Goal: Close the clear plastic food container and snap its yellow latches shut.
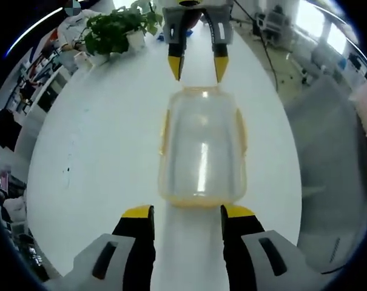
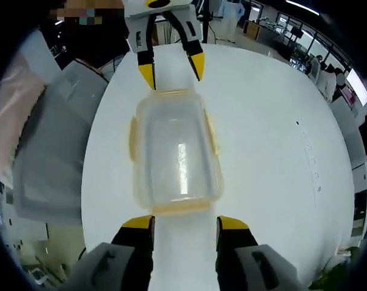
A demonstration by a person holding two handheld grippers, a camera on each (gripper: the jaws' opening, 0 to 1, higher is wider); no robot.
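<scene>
container between both grippers, nothing gripped

we see the clear container w/ lid on, lying on the white table, yellow latches along its long sides. our left gripper sits just short of one end, jaws wide apart, holding nothing. right gripper faces it at the opp. end, jaws also spread, empty. potted plant at table's far edge.
</scene>
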